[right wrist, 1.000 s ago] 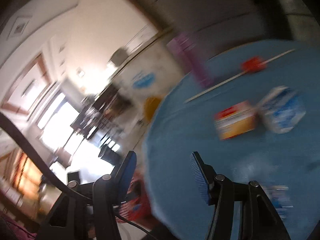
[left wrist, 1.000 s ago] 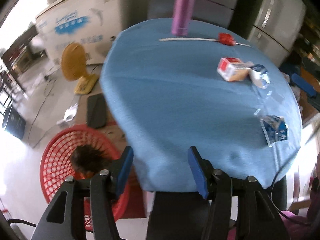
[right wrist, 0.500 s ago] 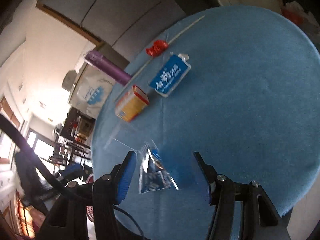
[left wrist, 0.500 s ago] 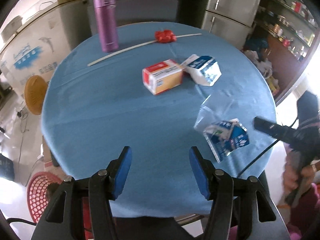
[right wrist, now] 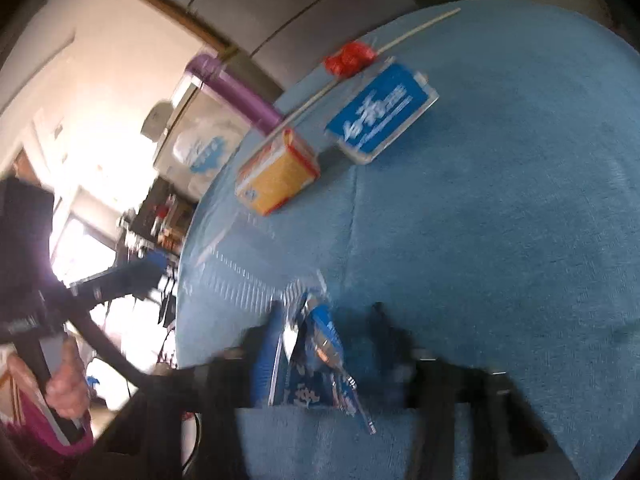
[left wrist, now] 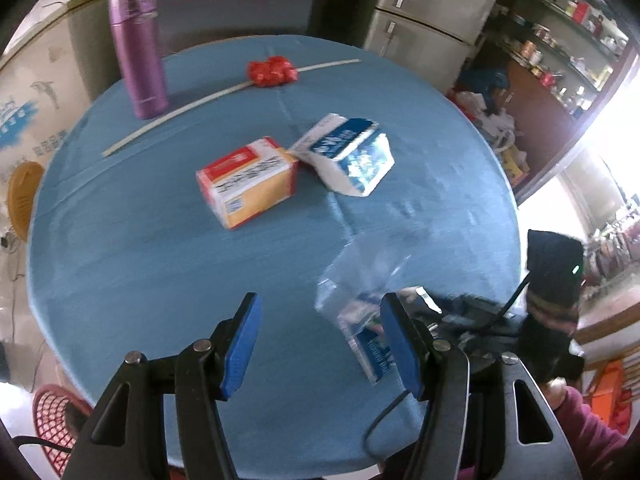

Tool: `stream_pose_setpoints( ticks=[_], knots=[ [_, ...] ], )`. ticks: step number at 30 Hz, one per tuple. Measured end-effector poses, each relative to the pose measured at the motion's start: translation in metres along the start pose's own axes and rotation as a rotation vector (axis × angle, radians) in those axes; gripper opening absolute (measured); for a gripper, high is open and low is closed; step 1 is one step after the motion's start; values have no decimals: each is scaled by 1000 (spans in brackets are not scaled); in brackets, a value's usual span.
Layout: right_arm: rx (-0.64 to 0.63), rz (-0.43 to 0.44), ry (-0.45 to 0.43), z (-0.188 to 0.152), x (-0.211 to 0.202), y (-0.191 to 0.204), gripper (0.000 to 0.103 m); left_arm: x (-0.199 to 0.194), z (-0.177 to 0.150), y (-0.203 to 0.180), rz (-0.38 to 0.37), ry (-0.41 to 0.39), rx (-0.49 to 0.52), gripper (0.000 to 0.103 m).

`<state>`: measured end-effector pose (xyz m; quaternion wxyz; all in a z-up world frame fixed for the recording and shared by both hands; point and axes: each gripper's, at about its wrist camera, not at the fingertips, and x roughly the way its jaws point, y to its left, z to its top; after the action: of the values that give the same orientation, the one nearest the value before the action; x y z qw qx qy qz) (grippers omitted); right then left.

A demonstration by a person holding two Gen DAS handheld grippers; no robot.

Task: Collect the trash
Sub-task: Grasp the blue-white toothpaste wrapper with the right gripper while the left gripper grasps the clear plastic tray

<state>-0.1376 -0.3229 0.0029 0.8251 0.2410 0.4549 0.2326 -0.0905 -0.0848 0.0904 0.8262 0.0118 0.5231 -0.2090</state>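
Note:
On the round blue table [left wrist: 140, 248] lie an orange and red carton [left wrist: 248, 182], a blue and white milk carton [left wrist: 348, 154], a red crumpled wrapper [left wrist: 273, 72] on a thin white stick [left wrist: 180, 110], and a clear plastic wrapper with blue print [left wrist: 362, 312]. My left gripper [left wrist: 320, 344] is open and empty above the table's near edge. My right gripper [right wrist: 324, 344] is around the blue-printed wrapper [right wrist: 316, 344], jaws blurred and partly closed. The cartons also show in the right wrist view [right wrist: 280, 172], [right wrist: 384, 112].
A purple flask [left wrist: 140, 44] stands at the table's far left. A red mesh basket [left wrist: 52, 424] sits on the floor below the near left edge. A fridge [left wrist: 424, 20] and shelves stand behind the table.
My left gripper has swung from the basket side to face the table's middle. My right gripper has moved down onto the blue-printed wrapper and its jaws have narrowed around it.

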Motion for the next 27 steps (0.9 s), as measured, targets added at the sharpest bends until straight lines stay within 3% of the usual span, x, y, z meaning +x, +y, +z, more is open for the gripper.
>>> stream_pose_setpoints(
  ticks=[4,9,14,21,27],
  knots=[
    [-58,1,-31,-10,-12,8,22,18,9,-14,-30,21,39,65],
    [-45,15,-58,-17,-32,5,21,46,14,-31,-22,68,104,66],
    [23,37,-84,-23,-57,-9,21,65,18,-35,-3,71,107,66],
    [63,21,-109,-26,-71,-19,21,70,16,-28,-25,23,70,62],
    [56,15,-119,-23,-69,-10,21,51,10,-17,-11,-34,30,62]
  ],
)
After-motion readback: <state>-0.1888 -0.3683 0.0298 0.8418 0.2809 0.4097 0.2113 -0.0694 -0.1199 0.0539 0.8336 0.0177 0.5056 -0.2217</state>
